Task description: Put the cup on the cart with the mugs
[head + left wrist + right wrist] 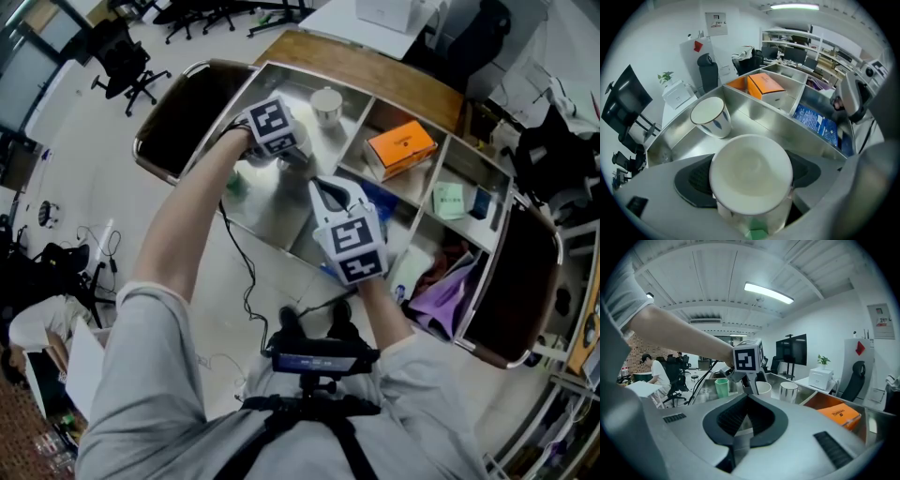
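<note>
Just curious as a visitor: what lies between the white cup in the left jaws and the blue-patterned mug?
Nothing: the left gripper view shows only bare steel cart floor between cup and mug.

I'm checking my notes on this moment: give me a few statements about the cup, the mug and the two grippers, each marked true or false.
1. The left gripper has the white cup between its jaws. True.
2. The right gripper holds the orange box. False: its jaws are together on nothing, and the box lies in the cart.
3. A mug with blue marks stands in the cart beyond the cup. True.
4. The orange box shares the mug's compartment. False: a steel divider separates them.
</note>
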The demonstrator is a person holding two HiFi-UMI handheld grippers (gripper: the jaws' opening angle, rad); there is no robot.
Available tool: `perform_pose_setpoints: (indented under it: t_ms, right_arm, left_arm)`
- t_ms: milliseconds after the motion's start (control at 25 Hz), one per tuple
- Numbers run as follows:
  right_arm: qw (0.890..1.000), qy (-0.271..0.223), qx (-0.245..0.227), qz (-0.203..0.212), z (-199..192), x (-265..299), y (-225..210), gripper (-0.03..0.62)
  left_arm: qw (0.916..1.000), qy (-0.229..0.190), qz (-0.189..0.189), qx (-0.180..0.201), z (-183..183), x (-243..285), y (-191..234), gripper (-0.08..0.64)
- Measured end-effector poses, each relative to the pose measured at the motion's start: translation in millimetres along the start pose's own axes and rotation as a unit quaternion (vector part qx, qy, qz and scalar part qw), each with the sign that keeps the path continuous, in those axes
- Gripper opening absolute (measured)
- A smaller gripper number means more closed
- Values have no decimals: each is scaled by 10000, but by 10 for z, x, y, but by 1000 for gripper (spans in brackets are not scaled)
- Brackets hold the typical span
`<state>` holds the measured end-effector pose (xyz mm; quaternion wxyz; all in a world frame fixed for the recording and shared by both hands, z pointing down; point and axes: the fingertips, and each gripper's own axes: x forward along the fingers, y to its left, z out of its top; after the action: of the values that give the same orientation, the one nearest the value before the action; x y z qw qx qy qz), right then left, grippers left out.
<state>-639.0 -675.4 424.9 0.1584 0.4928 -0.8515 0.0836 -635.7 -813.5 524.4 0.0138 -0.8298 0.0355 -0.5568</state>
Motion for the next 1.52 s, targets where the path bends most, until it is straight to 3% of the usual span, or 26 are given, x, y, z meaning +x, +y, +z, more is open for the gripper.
perform_pose_setpoints:
  t_ms: [960, 1160, 1520]
  right_arm:
    - [9999, 96, 105, 49, -85, 81, -60, 2]
    - [9999, 102, 128, 43, -94, 76, -57, 2]
    - [9997, 41, 215, 110, -61, 86, -31, 2]
  left_arm:
    - [9994, -80, -347, 37, 2, 213, 12, 451]
    - [9994, -192, -285, -40, 11, 214, 44, 492]
    - [9992, -387, 42, -56, 79, -99, 104, 494]
